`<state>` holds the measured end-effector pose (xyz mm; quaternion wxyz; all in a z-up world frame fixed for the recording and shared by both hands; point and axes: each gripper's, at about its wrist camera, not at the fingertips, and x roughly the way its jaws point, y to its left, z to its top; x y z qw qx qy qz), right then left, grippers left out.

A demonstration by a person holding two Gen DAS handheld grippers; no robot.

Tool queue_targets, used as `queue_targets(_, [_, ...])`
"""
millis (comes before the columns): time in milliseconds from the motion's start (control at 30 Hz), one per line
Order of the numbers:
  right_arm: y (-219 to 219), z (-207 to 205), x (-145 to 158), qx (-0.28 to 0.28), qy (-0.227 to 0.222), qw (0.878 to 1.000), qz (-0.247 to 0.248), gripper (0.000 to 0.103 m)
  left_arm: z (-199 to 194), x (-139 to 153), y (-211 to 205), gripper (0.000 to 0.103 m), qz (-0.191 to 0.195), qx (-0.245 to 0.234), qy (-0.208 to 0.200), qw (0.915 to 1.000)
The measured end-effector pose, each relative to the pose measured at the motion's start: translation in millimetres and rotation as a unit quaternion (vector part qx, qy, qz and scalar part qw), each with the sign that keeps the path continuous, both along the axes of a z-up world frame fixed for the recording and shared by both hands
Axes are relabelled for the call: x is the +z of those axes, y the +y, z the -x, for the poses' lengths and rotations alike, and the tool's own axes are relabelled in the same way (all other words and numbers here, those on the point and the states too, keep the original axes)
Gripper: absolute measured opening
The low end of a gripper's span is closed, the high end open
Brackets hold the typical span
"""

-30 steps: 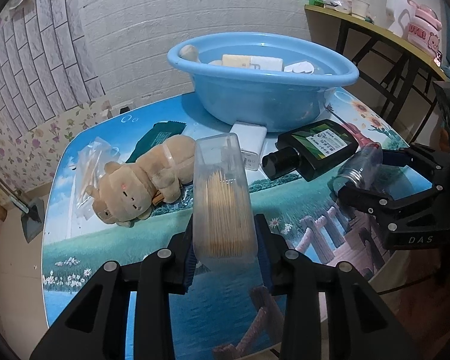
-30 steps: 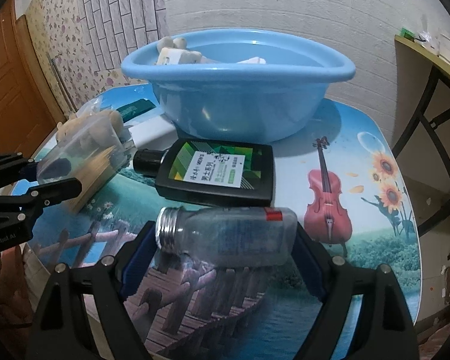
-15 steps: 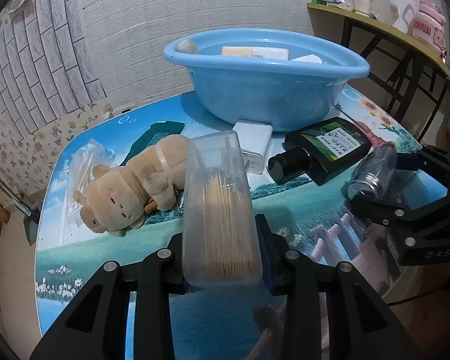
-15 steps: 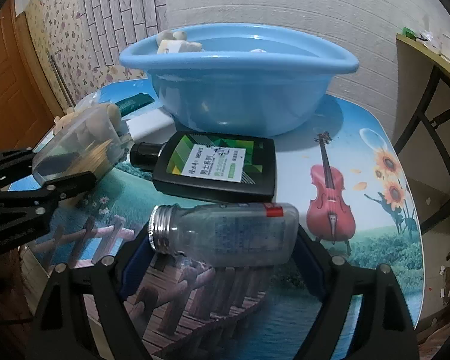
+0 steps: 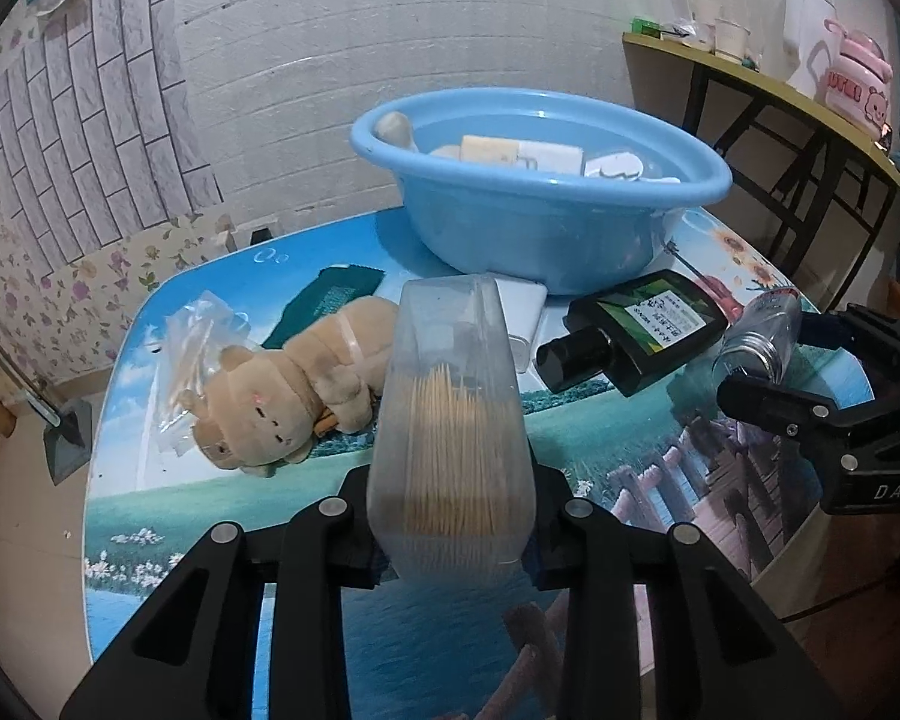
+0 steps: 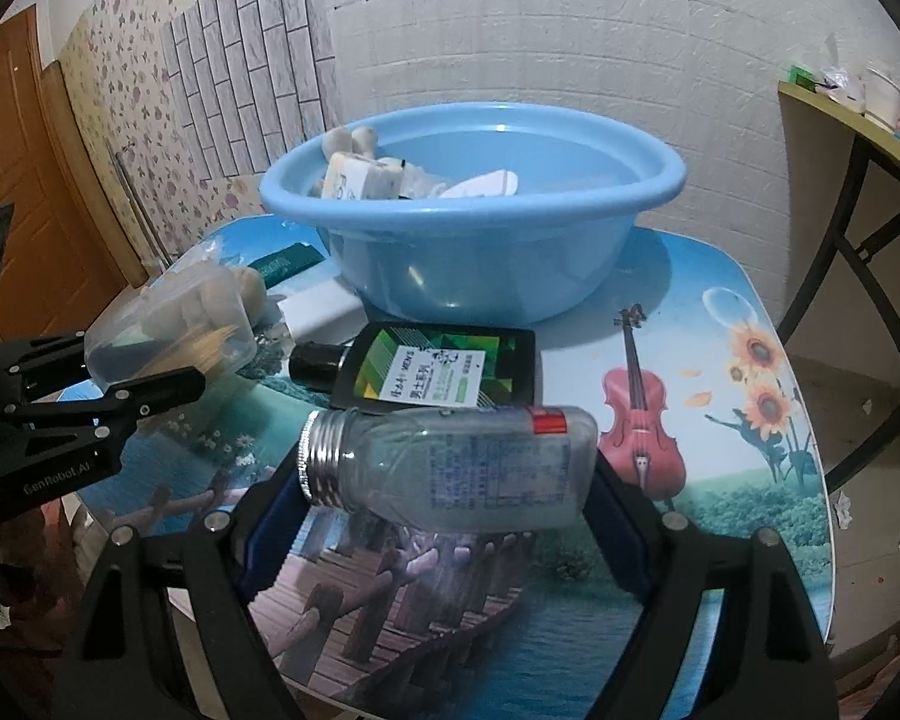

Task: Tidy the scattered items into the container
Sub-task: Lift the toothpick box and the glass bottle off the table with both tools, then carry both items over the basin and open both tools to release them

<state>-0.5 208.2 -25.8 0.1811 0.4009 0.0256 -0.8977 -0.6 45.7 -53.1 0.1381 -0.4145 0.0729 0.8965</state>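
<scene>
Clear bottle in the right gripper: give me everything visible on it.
The clear bottle looks like thin transparent plastic, with a silver threaded neck, no cap, a faint blue-printed label and a small red tab near its base. It seems empty. It lies crosswise, neck left, between the right gripper pads, lifted above the table, in front of the black bottle.

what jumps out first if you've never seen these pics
The big blue basin at the back of the picture-printed table, already holding a few items. Then the two loaded grippers: the left gripper clamps a clear box of toothpicks, the right gripper holds a clear bottle sideways, with a plush toy and dark flat bottle lying between.
</scene>
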Motion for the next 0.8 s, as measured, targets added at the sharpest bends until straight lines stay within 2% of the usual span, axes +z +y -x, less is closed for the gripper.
queue_targets(500, [2.5, -11.5, 33.2, 0.012, 0.040, 0.998, 0.039, 0.085, -18.9, 54.4, -7.2, 0.031, -0.025, 0.019, 0.043, 0.9986])
queue_targets(800, [2.1, -1.9, 52.7, 0.019, 0.066, 0.996, 0.053, 0.085, 0.5, 77.0, 3.5, 0.031, -0.027, 0.011, 0.063, 0.9976])
